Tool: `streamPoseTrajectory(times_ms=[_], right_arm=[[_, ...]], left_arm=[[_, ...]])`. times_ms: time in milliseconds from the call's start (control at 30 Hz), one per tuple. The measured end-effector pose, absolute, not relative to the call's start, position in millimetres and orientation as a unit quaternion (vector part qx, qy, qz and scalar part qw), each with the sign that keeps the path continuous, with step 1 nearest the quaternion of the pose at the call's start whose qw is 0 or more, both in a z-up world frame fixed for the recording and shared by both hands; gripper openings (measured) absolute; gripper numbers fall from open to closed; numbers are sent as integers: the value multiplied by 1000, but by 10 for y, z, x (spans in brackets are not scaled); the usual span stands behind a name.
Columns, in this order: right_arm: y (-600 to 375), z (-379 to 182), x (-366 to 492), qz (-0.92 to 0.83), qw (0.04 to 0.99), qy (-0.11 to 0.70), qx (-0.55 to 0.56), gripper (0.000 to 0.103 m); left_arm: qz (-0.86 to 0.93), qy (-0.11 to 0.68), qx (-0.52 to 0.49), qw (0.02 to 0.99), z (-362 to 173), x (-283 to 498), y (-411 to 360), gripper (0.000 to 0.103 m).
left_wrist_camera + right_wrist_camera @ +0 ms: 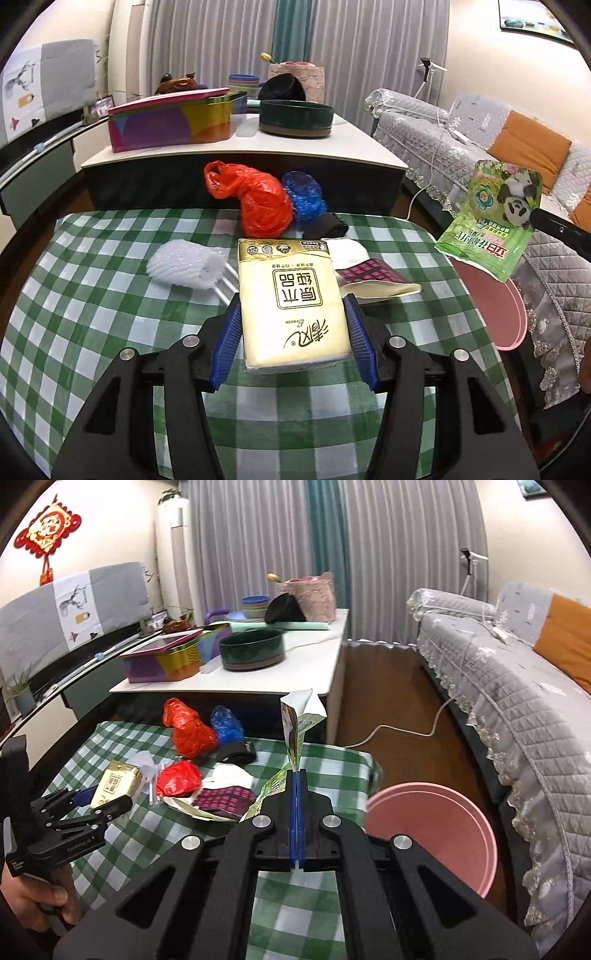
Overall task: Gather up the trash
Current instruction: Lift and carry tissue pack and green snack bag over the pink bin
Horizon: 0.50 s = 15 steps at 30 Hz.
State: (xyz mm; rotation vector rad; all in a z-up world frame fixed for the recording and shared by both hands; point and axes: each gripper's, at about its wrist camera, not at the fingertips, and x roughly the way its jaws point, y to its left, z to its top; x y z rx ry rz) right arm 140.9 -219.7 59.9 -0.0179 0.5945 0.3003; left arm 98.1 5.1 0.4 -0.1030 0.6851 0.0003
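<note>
A yellow tissue pack point(291, 266) sits between the blue pads of my left gripper point(291, 297), which is shut on its sides and holds it over the green checked tablecloth point(92, 295). The right wrist view shows the same pack point(116, 781) in the left gripper point(99, 801), held by a hand at the lower left. My right gripper point(296, 771) is shut on the edge of a green panda pouch point(295, 723), which stands up from its tips. From the left wrist view, that pouch point(491, 218) hangs above a pink bin point(495, 302).
On the cloth lie an orange-red bag point(262, 203), a blue bag point(304, 195), a white foam net point(184, 264), a dark checked wrapper point(369, 275) and a red bag point(179, 777). The pink bin point(436, 834) stands on the floor between table and sofa point(517, 701). A white counter point(240, 155) lies behind.
</note>
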Motion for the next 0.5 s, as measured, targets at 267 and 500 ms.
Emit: streamPoseTrajectory(times_ms=[267, 500], right_arm=[[-2465, 639, 1306, 118, 951, 284, -6, 1], [-2700, 650, 1268, 96, 954, 283, 0, 0]], left_arm=[[-19, 325, -40, 945, 54, 951, -208, 53], [-43, 313, -37, 948, 86, 977, -450, 53]])
